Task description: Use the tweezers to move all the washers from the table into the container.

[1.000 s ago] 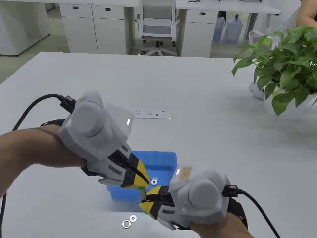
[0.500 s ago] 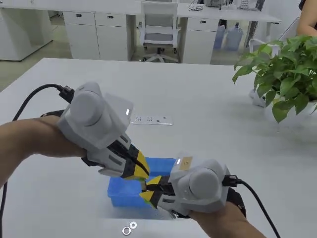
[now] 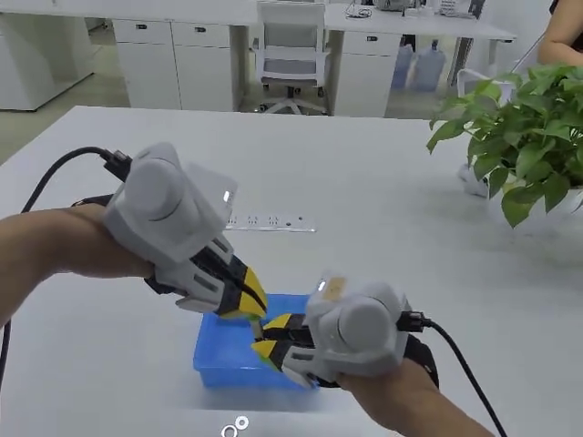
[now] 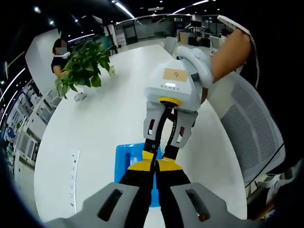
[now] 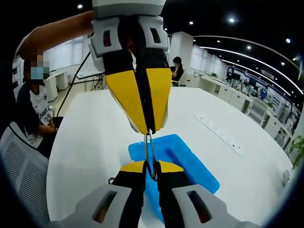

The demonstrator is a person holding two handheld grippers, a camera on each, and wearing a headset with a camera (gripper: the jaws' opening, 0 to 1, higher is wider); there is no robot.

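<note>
— Washers [image 3: 235,426]?
— Seen as a pair, lying close together on the table [image 3: 383,228], just in front of the blue container [image 3: 228,371], at the near edge of the head view. Not yet moved.
— Any inside the container?
— Cannot tell; mostly hidden behind the jaws.
— Tweezers [image 5: 149,152]?
— Thin, metal, held over the container. Clenched at one end by the left gripper [image 5: 147,128], pinched at the other by the right gripper [image 5: 151,167], jaws closed on both. Impossible to say whether loaded with a washer.
— How far along, then?
— Partway at best, judging by the pair outside. Left to do: down to those two, one pick apiece, over the rim, release.
</note>
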